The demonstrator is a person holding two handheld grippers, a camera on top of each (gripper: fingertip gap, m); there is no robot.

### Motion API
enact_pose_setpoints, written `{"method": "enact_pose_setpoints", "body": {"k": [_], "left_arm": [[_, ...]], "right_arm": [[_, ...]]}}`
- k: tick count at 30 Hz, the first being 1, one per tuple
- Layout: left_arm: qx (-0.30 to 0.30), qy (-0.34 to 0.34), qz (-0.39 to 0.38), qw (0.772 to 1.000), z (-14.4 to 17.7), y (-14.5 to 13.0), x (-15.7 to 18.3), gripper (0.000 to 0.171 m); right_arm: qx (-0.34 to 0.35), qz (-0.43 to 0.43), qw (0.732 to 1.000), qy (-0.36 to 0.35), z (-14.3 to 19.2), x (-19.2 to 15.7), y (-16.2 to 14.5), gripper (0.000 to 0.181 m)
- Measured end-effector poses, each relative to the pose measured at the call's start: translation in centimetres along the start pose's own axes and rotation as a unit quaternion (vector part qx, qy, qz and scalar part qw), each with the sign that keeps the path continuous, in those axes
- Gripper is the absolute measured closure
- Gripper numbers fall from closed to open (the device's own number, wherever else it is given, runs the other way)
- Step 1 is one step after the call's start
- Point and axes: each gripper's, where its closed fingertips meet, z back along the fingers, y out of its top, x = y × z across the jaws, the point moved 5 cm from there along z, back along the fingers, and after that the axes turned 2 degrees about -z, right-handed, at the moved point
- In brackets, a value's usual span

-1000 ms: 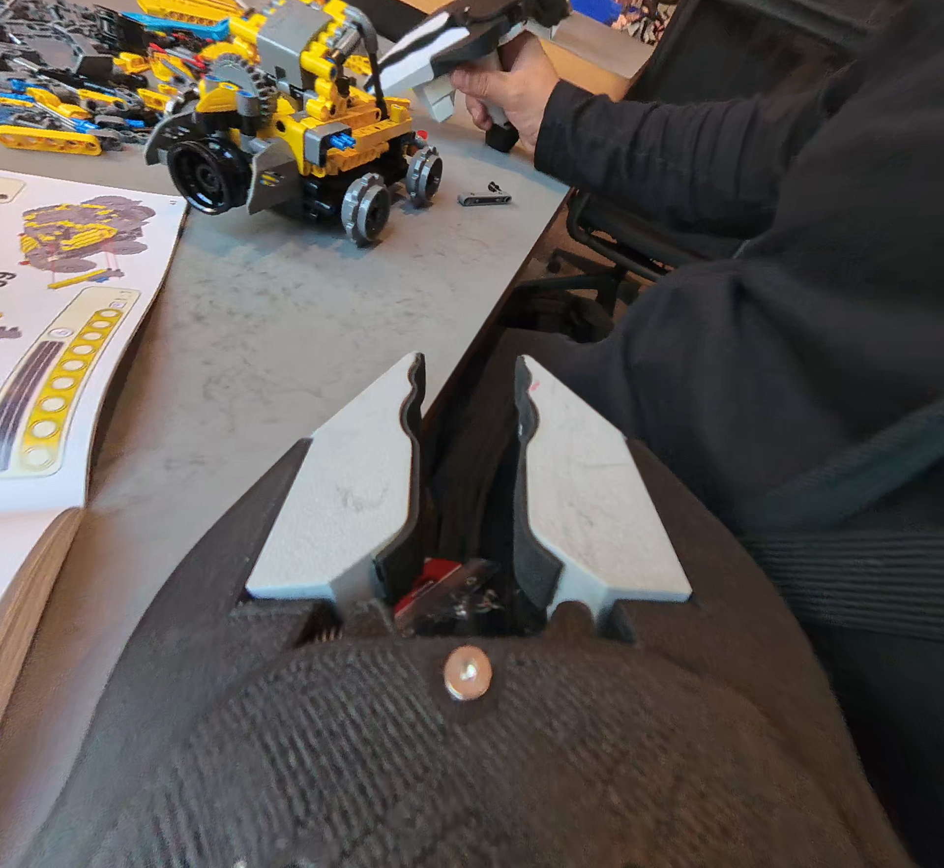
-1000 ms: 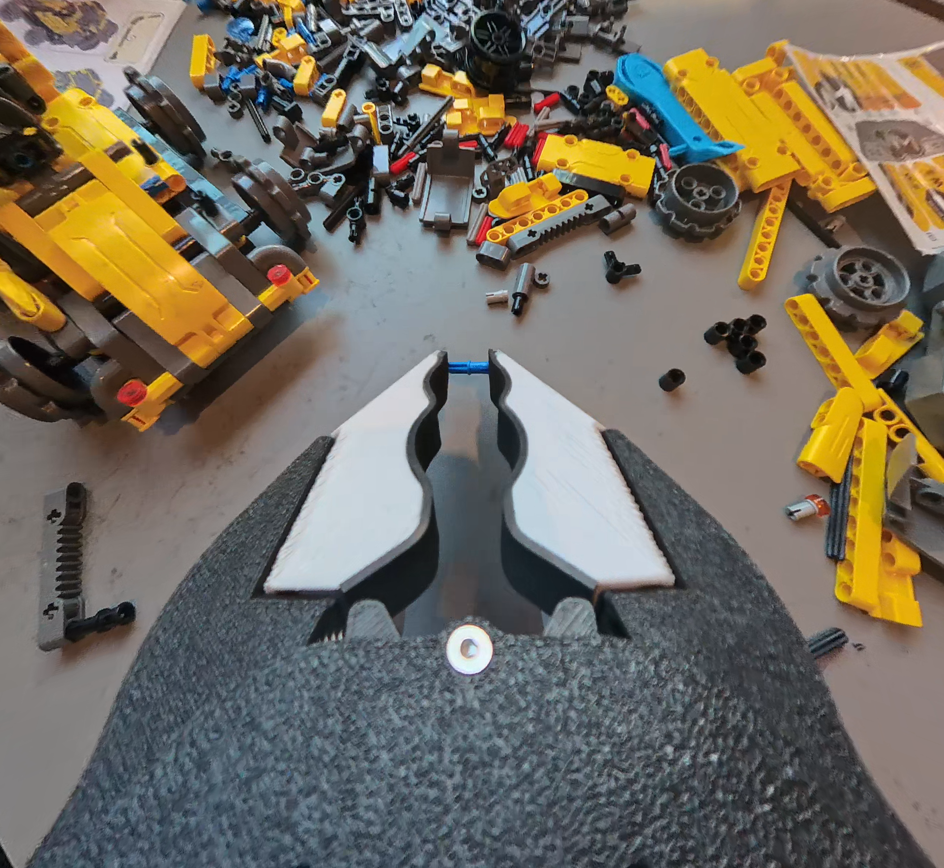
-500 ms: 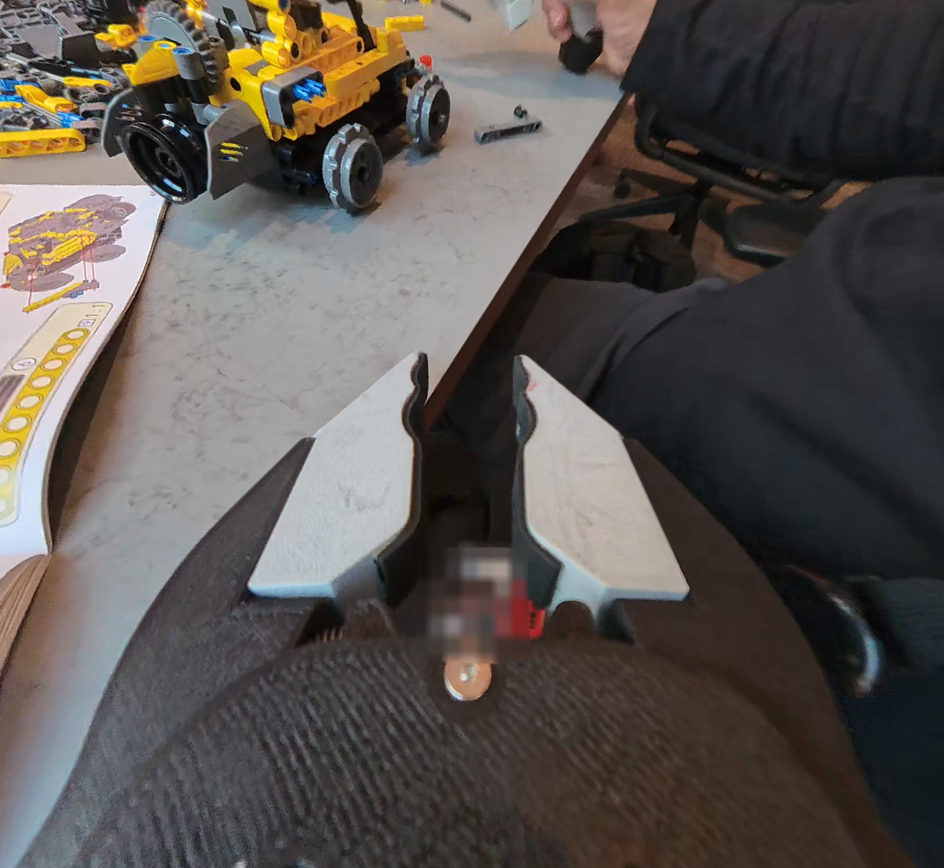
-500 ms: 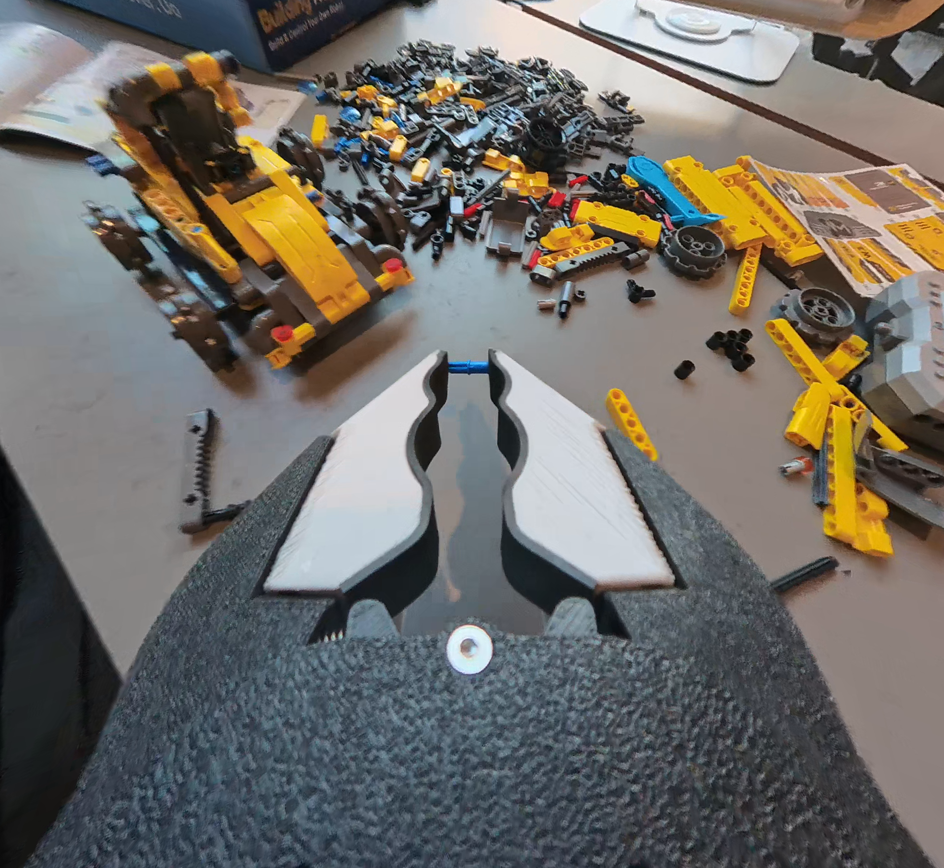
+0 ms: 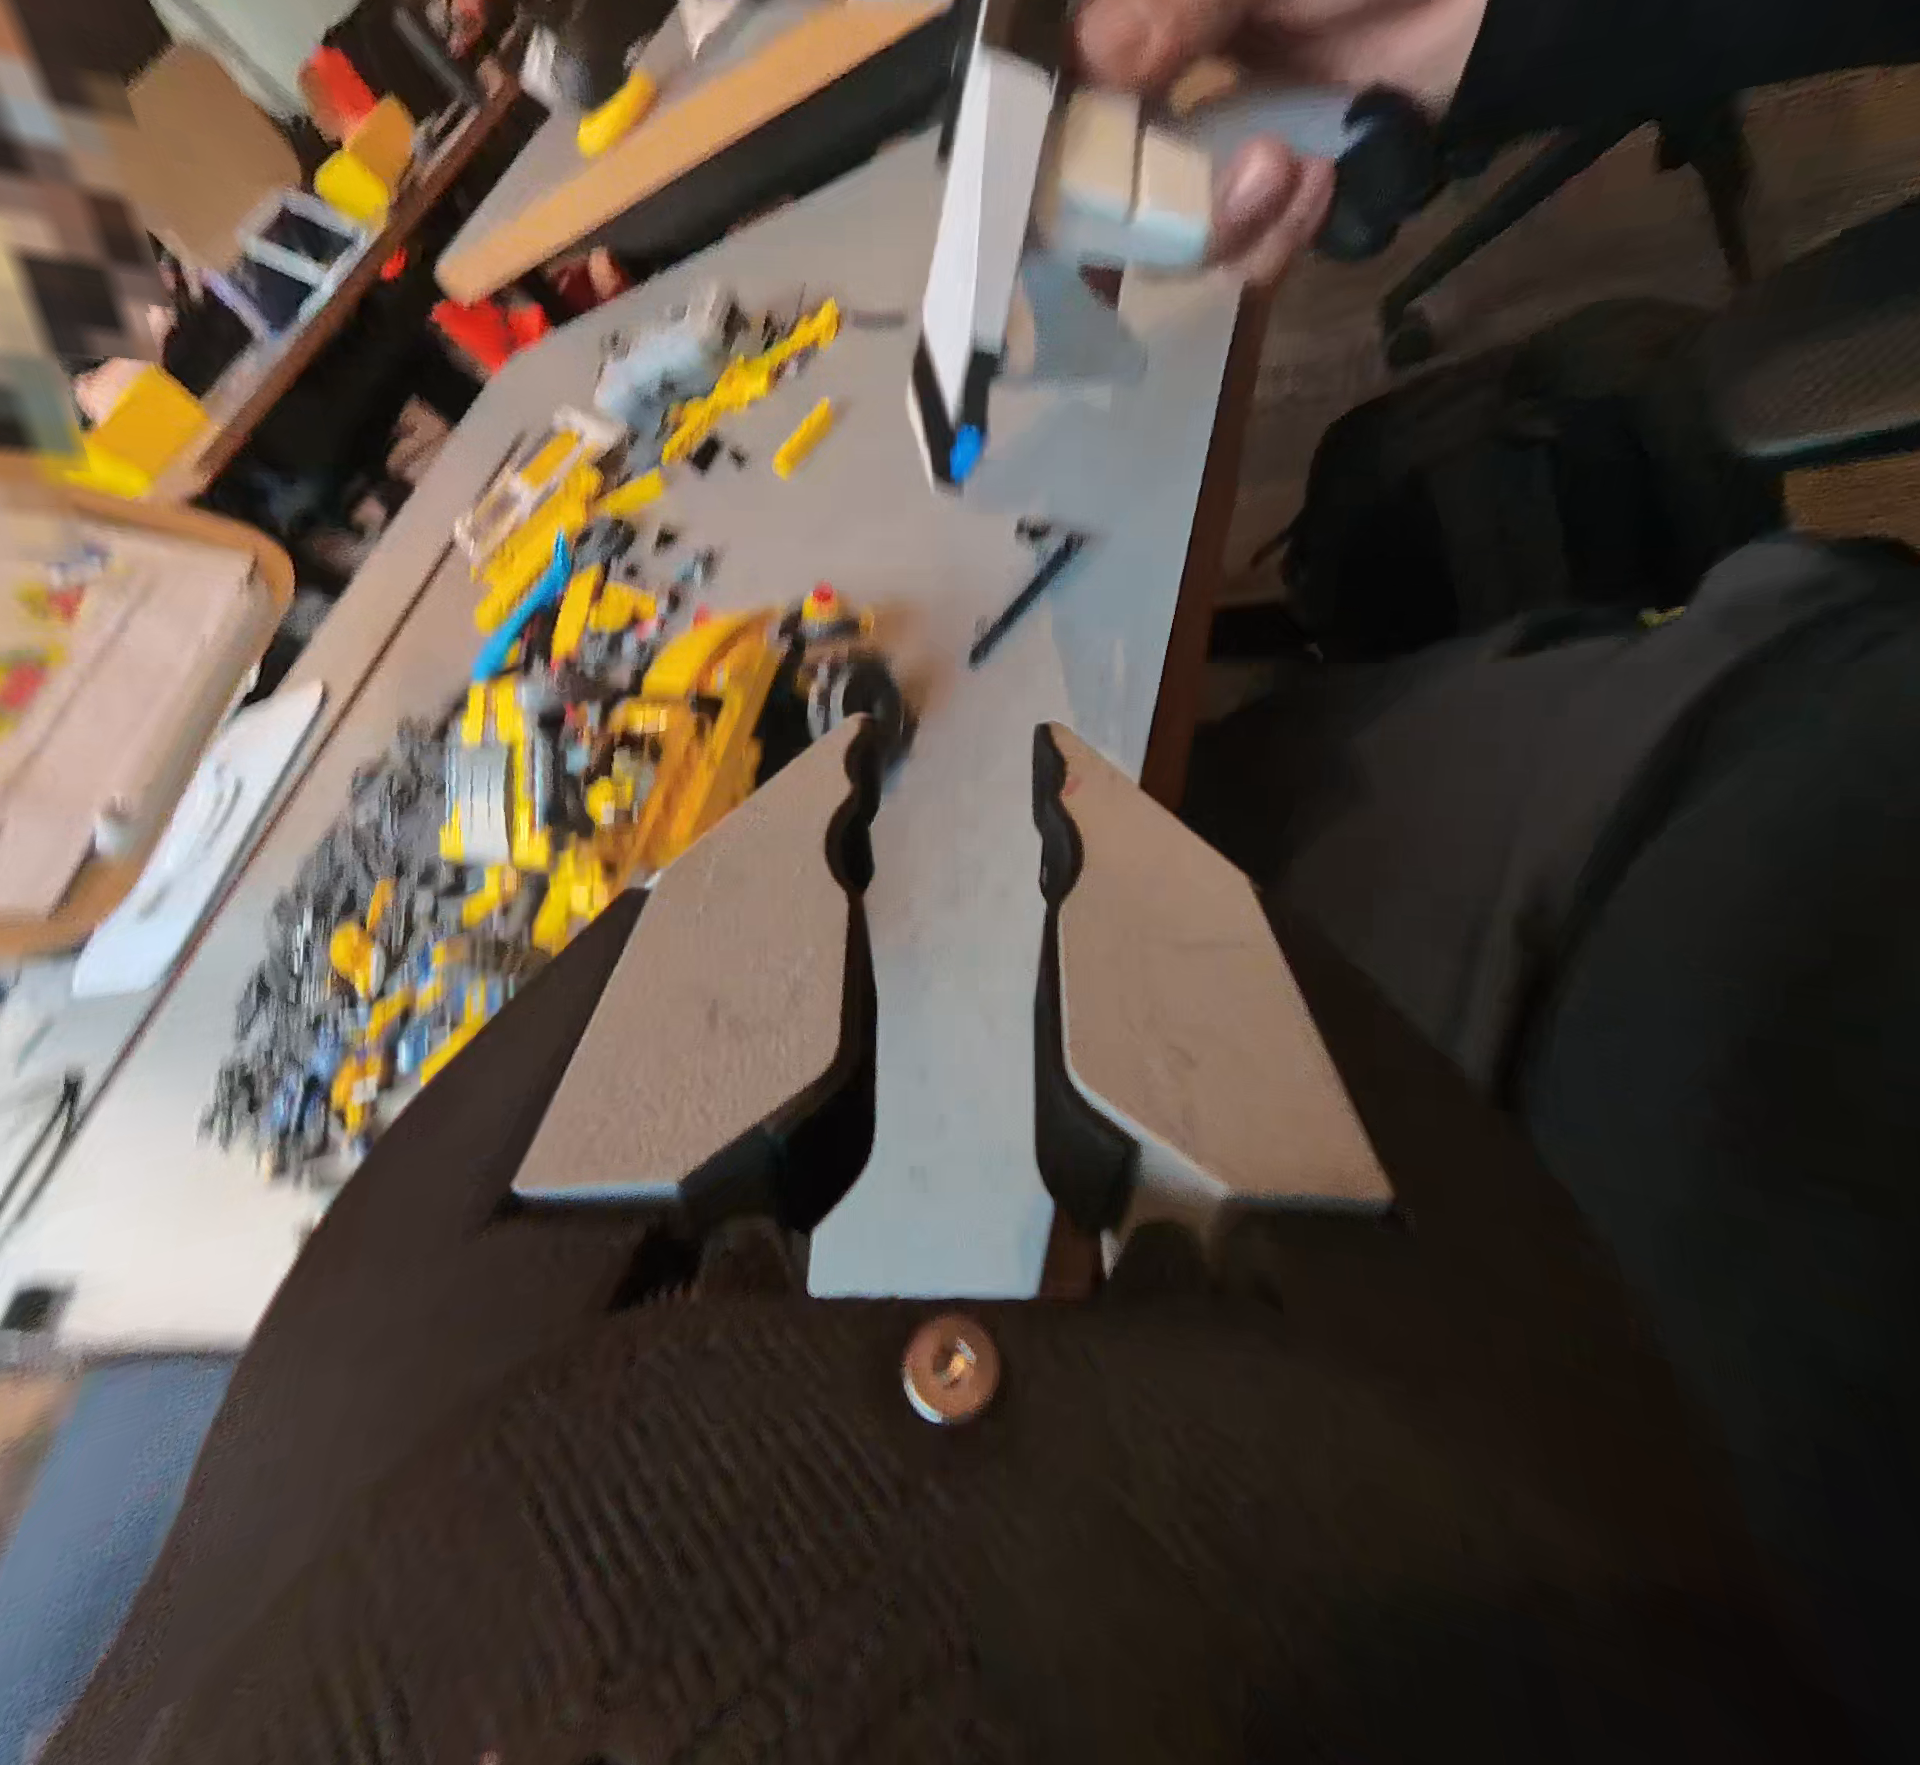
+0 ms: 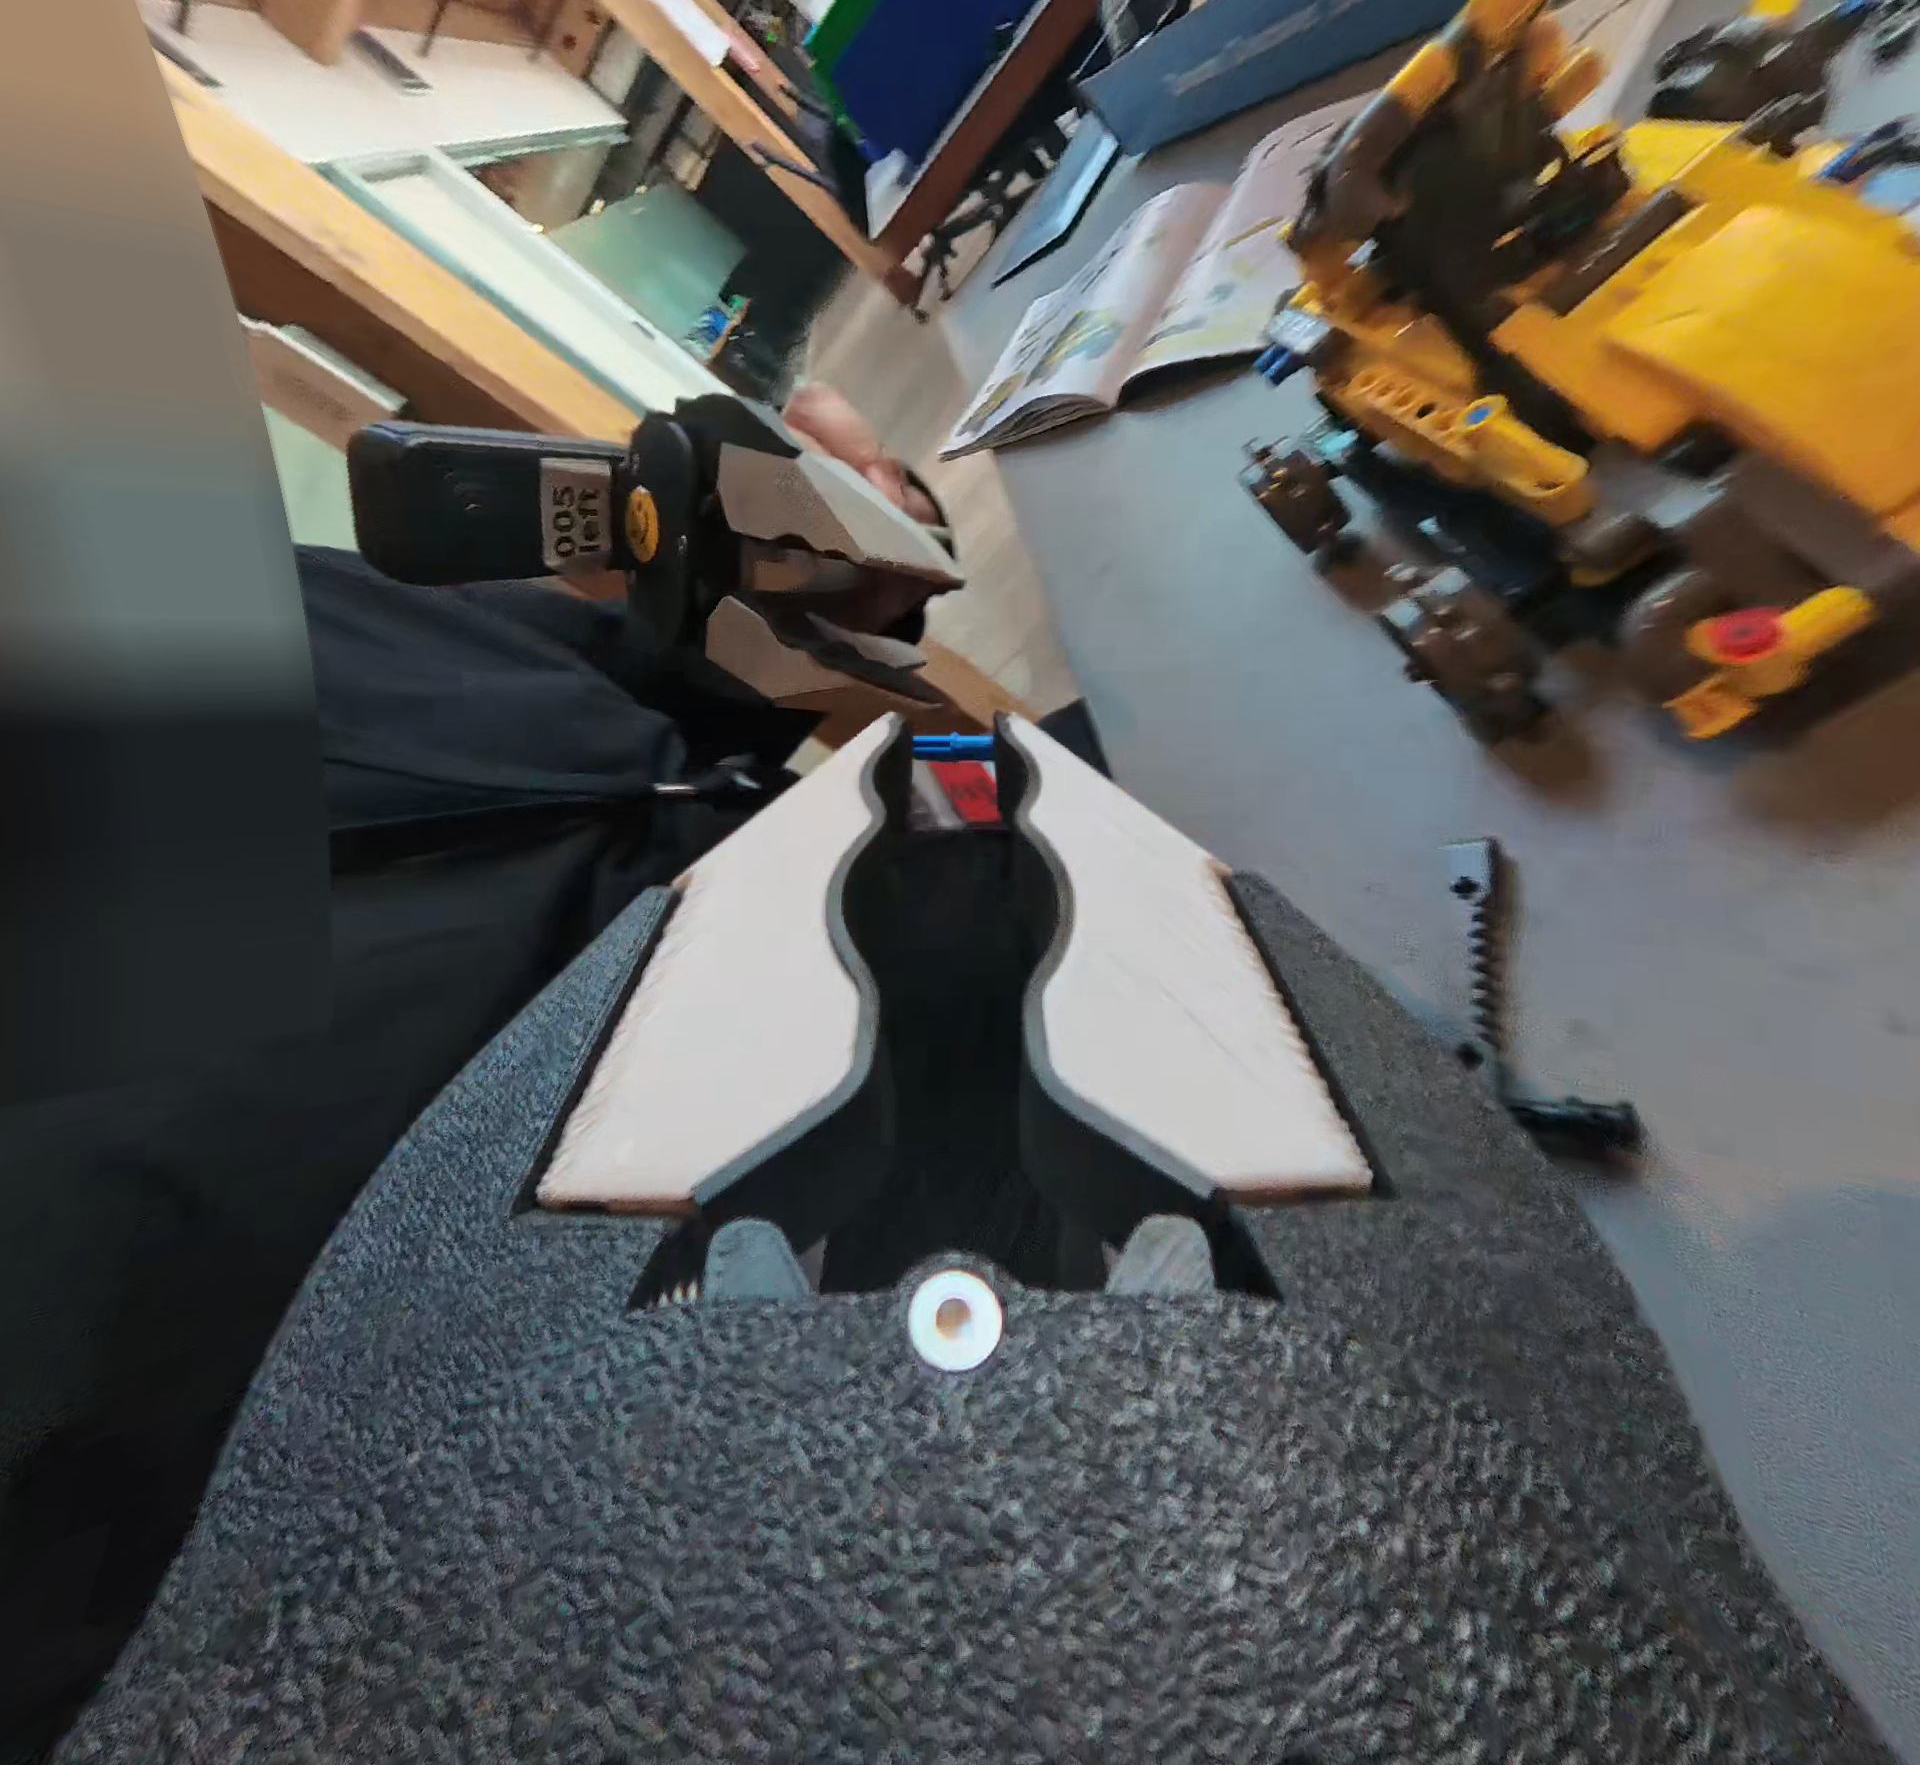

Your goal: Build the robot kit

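Right tongs (image 6: 954, 745) pinch small blue pin (image 6: 951, 742) crosswise at tips, held in air off desk (image 6: 1195, 635) edge. Left tongs (image 5: 948, 747) part open, empty, above desk edge, just beside right tongs. Yellow brick vehicle (image 6: 1621, 385) on desk near; loose bricks (image 5: 416, 977), open booklet (image 6: 1122, 323) beyond.

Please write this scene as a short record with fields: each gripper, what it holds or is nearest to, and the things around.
left gripper: open, empty, above the grey table
right gripper: shut on a small blue pin, lifted off the table
nearest to left gripper: yellow brick vehicle
loose parts: blurred pile beside the vehicle
other items: open instruction booklet, dark toothed rack piece on the table
image quality: left wrist view blurred
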Motion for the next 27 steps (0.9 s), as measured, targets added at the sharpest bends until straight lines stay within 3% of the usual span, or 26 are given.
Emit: {"method": "enact_pose_setpoints", "body": {"k": [5, 17, 23, 27], "left_arm": [[0.034, -0.045, -0.049, 0.997, -3.0, 3.5, 0.2, 0.15], [0.05, -0.049, -0.021, 0.997, -5.0, 4.1, 0.2, 0.169], [0.064, -0.033, 0.087, 0.994, -5.6, 3.6, -0.9, 0.17], [0.116, -0.104, 0.244, 0.957, -5.3, 3.5, -1.9, 0.169]], "right_arm": [[0.001, -0.064, 0.995, 0.079, -0.4, -1.2, -0.7, 0.165], [0.063, -0.164, 0.974, 0.14, -0.2, -0.1, -1.2, 0.166], [0.118, -0.15, 0.977, 0.091, 0.6, 0.6, -0.4, 0.165], [0.159, -0.003, 0.986, -0.051, 2.9, 1.0, 0.2, 0.156]]}}
